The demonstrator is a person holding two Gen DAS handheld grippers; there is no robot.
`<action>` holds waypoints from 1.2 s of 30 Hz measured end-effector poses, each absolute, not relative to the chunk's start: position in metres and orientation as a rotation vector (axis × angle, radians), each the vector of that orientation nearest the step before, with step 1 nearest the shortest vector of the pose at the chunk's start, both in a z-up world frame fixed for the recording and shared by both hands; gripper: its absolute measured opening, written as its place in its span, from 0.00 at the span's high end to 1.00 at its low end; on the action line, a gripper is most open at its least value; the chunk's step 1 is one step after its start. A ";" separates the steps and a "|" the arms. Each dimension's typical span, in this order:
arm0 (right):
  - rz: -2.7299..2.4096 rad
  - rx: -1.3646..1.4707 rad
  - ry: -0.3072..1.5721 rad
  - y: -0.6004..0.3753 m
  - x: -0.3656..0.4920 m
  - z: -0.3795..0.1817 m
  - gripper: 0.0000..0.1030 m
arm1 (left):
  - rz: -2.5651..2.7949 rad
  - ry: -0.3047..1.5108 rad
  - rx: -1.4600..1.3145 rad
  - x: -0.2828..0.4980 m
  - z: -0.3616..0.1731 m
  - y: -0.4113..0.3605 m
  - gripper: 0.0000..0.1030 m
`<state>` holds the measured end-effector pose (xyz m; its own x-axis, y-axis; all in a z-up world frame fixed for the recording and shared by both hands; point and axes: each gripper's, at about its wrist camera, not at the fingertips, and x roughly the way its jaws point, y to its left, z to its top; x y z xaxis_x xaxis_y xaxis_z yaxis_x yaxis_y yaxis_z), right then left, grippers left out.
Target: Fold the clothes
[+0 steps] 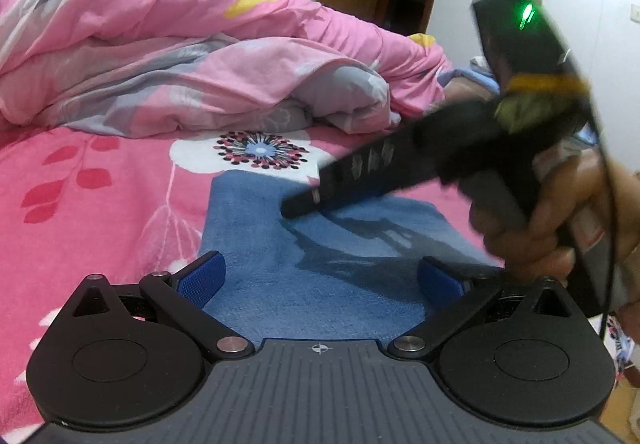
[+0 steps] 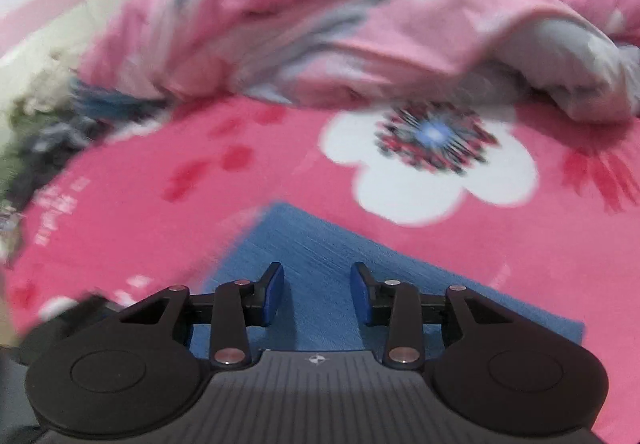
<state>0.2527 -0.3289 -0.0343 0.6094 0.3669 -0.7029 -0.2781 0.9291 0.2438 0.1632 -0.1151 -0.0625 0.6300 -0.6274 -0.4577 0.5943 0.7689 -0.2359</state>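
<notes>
Both grippers, left (image 1: 320,276) and right (image 2: 317,294), open, empty above blue cloth (image 1: 320,244) on bed (image 1: 100,204); right view blurred.

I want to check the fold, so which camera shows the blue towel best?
The left wrist view: the blue towel is sharp there, spread on the bed sheet under the right gripper. The right wrist view shows only a motion-blurred corner.

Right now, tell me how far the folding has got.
Done: the blue cloth lies flat on the pink bedsheet, apparently already folded. In hand: nothing; the left gripper and right gripper are both open above it. Left: any further folds; a blurred clothes heap waits.
</notes>
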 end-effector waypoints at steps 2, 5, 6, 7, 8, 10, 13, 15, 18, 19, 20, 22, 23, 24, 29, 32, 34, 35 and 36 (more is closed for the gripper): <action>0.405 0.116 0.824 -0.321 0.256 -0.030 0.62 | -0.701 0.549 -0.067 0.163 -0.062 -0.115 0.00; 0.390 0.100 0.866 -0.310 0.275 -0.045 0.63 | -0.695 0.548 -0.065 0.164 -0.063 -0.114 0.00; 0.374 0.100 0.877 -0.309 0.280 -0.054 0.63 | -0.692 0.548 -0.064 0.164 -0.063 -0.114 0.00; 0.359 0.118 0.872 -0.312 0.282 -0.054 0.64 | -0.691 0.545 -0.067 0.164 -0.063 -0.113 0.00; 0.344 0.136 0.868 -0.316 0.284 -0.054 0.64 | -0.691 0.541 -0.072 0.164 -0.063 -0.112 0.00; 0.274 0.210 0.834 -0.333 0.276 -0.038 0.63 | -0.690 0.533 -0.083 0.164 -0.063 -0.110 0.00; 0.221 0.289 0.730 -0.365 0.240 -0.012 0.63 | -0.690 0.527 -0.100 0.164 -0.062 -0.108 0.00; 0.191 0.314 0.692 -0.381 0.211 -0.002 0.62 | -0.689 0.527 -0.104 0.165 -0.061 -0.108 0.00; 0.139 0.324 0.678 -0.392 0.165 -0.007 0.62 | -0.674 0.523 -0.091 0.165 -0.060 -0.108 0.00; 0.112 0.310 0.683 -0.390 0.149 -0.015 0.62 | -0.668 0.523 -0.086 0.165 -0.060 -0.109 0.00; 0.102 0.290 0.699 -0.387 0.139 -0.024 0.62 | -0.660 0.522 -0.082 0.165 -0.061 -0.109 0.00; 0.085 0.249 0.723 -0.381 0.117 -0.046 0.62 | -0.648 0.520 -0.075 0.165 -0.061 -0.108 0.00; 0.077 0.229 0.735 -0.377 0.106 -0.057 0.62 | -0.645 0.519 -0.076 0.165 -0.061 -0.107 0.00; 0.067 0.213 0.718 -0.374 0.099 -0.053 0.61 | -0.642 0.517 -0.076 0.165 -0.061 -0.107 0.00; 0.039 0.166 0.622 -0.360 0.079 -0.032 0.61 | -0.643 0.507 -0.082 0.166 -0.062 -0.105 0.00; 0.042 0.124 0.584 -0.352 0.080 -0.034 0.61 | -0.620 0.516 -0.053 0.166 -0.065 -0.108 0.00; 0.049 0.125 0.635 -0.347 0.086 -0.047 0.61 | -0.609 0.530 -0.056 0.168 -0.066 -0.106 0.00; 0.041 0.114 0.634 -0.344 0.083 -0.054 0.61 | -0.605 0.537 -0.060 0.170 -0.066 -0.105 0.00; 0.033 0.103 0.632 -0.341 0.080 -0.060 0.61 | -0.600 0.544 -0.063 0.171 -0.067 -0.104 0.00</action>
